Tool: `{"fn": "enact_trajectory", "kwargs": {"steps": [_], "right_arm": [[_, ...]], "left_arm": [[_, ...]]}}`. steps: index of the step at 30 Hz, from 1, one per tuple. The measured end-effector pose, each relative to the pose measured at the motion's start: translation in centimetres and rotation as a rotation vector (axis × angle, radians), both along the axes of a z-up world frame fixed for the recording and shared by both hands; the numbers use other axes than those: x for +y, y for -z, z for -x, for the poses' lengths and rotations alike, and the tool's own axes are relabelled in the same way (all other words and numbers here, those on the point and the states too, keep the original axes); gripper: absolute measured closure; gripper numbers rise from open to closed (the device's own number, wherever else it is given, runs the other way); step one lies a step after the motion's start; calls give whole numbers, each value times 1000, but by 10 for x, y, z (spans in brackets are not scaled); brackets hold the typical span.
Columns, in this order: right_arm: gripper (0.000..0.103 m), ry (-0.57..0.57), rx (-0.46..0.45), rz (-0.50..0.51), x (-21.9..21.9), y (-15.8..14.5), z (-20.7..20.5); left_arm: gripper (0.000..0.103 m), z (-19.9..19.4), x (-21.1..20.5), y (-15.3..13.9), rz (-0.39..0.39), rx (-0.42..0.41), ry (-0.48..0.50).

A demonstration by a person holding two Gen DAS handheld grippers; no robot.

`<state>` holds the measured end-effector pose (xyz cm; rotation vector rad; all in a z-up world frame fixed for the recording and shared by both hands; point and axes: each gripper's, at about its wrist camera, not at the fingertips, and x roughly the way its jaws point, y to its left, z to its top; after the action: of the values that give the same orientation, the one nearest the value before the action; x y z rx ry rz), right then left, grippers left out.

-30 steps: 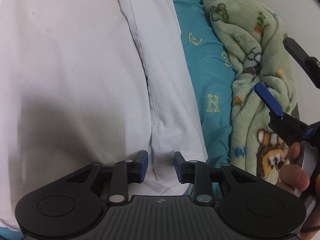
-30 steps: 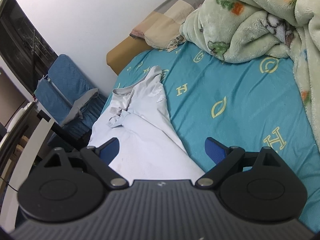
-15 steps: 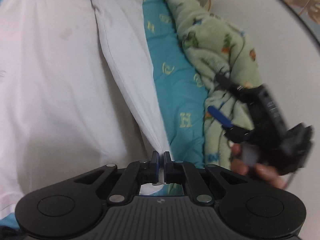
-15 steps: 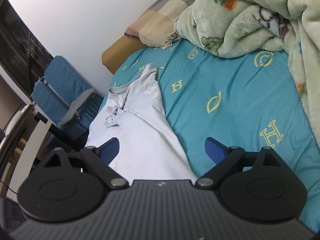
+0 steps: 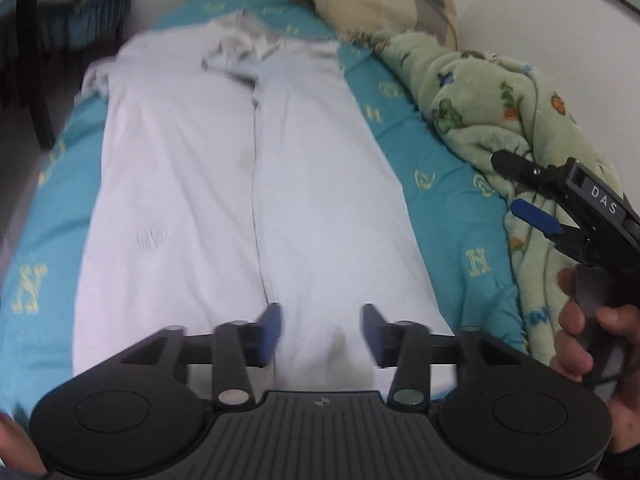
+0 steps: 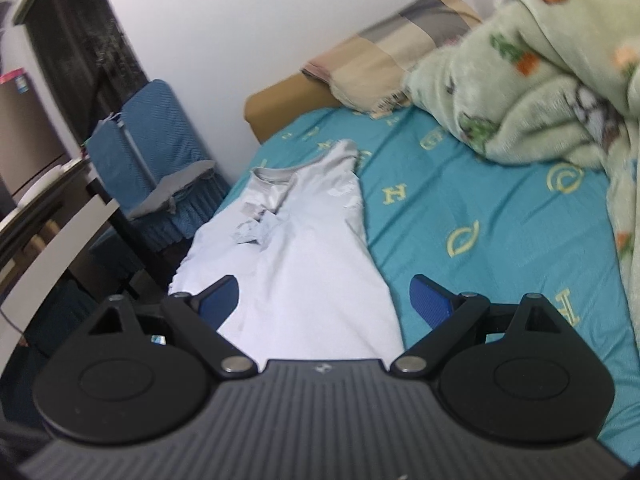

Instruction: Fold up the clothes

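Note:
A white T-shirt lies lengthwise on the teal bed sheet, its right side folded in over the middle along a long crease. Its collar points away. My left gripper is open and empty above the shirt's near hem. My right gripper is open and empty, held above the shirt's near right edge. The right gripper also shows in the left wrist view, at the right over the blanket.
A bunched green fleece blanket lies along the right side of the bed, also in the right wrist view. A checked pillow sits at the head. A blue chair and dark furniture stand left of the bed.
My left gripper was shut on the shirt's right edge half a second ago; it has let go and opened, and pulled back. The folded side now lies flat. The right gripper hardly moved.

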<state>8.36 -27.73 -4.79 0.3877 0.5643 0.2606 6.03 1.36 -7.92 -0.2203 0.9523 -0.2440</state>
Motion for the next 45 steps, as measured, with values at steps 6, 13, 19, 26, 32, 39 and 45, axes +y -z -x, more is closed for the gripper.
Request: {"fn": "enact_trajectory", "kwargs": {"steps": [6, 13, 19, 26, 32, 39, 45], "right_arm": [[10, -10, -86, 17, 8, -8, 8], [38, 5, -118, 75, 13, -7, 6], [17, 11, -92, 89, 18, 2, 0], [17, -97, -37, 192, 54, 13, -28], [20, -324, -5, 282, 126, 14, -98], [23, -639, -35, 511, 279, 34, -199], [23, -847, -88, 613, 421, 75, -263]], "left_arm": [[4, -15, -12, -38, -126, -198, -55], [0, -39, -34, -45, -161, -310, -56], [0, -30, -12, -33, -148, -271, -60], [0, -25, 31, -56, -110, -299, -146], [0, -26, 76, -59, -104, -288, -206], [0, -49, 128, -38, -27, -267, -336], [0, -70, 155, -25, -71, -339, -548]]}}
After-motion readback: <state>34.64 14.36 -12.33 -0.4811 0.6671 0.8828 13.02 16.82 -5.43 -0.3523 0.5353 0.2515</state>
